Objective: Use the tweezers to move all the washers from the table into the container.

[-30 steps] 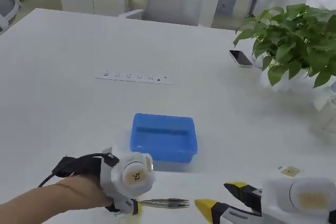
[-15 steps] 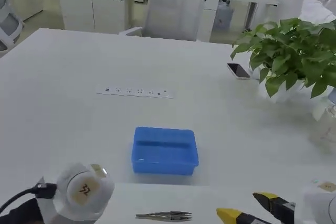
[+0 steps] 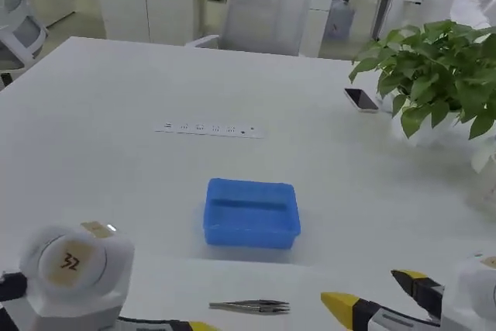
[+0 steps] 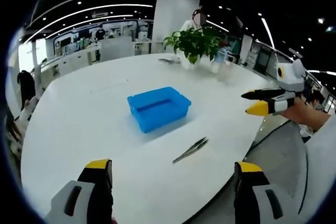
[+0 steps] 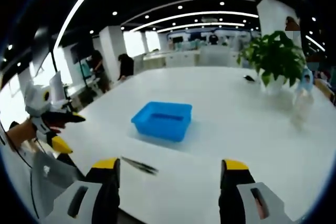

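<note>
The metal tweezers lie flat on the white table, just in front of the blue container. My left gripper is open and holds nothing, with the tweezers a little ahead of its jaws and the container beyond them. My right gripper is open at the lower right, its yellow tips pointing left toward the tweezers. From the right gripper view, its jaws stand wide apart, the tweezers lie just ahead and the left gripper is off to the left.
A white power strip lies beyond the container. At the far right are a phone and a potted plant. An office chair stands behind the table. The table's near edge runs just under both grippers.
My left gripper has drawn back to the left, away from the tweezers, which stay lying on the table. The right gripper has shifted slightly right. The head camera has tilted up.
</note>
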